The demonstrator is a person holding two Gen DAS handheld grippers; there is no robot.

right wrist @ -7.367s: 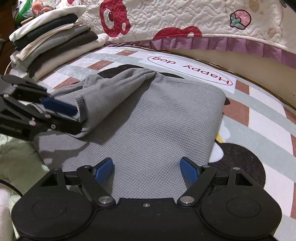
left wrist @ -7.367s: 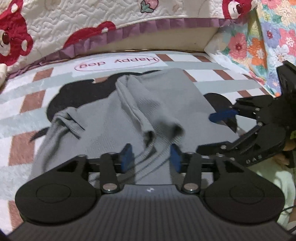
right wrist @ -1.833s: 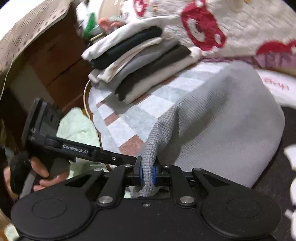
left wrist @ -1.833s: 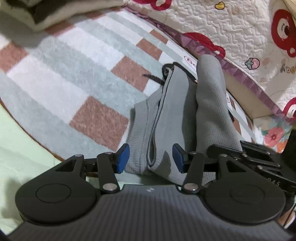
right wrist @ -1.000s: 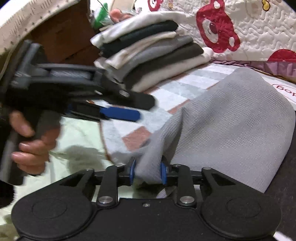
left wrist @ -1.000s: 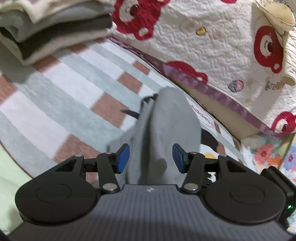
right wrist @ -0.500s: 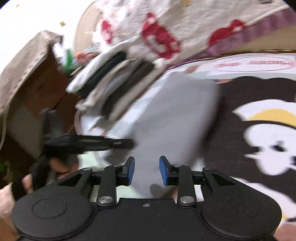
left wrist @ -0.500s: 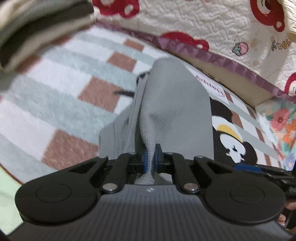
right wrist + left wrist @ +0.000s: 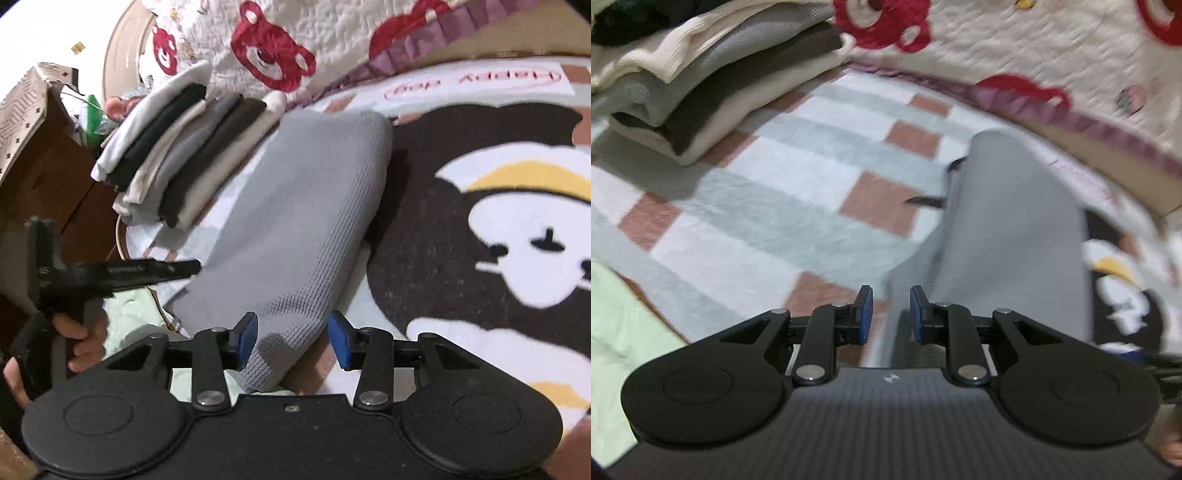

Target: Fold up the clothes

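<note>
While the folded grey waffle-knit top (image 9: 295, 221) lies lengthwise on the cartoon rug (image 9: 461, 206) beside the stack of folded clothes (image 9: 184, 155), both grippers are released — right gripper (image 9: 291, 339) straddling its near end, left gripper (image 9: 888, 314) parted over its edge.

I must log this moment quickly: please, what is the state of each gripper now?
Left gripper: open, holding nothing; the grey garment lies between and ahead of its fingers.
Right gripper: open, holding nothing; the garment's near end lies between its fingers.
</note>
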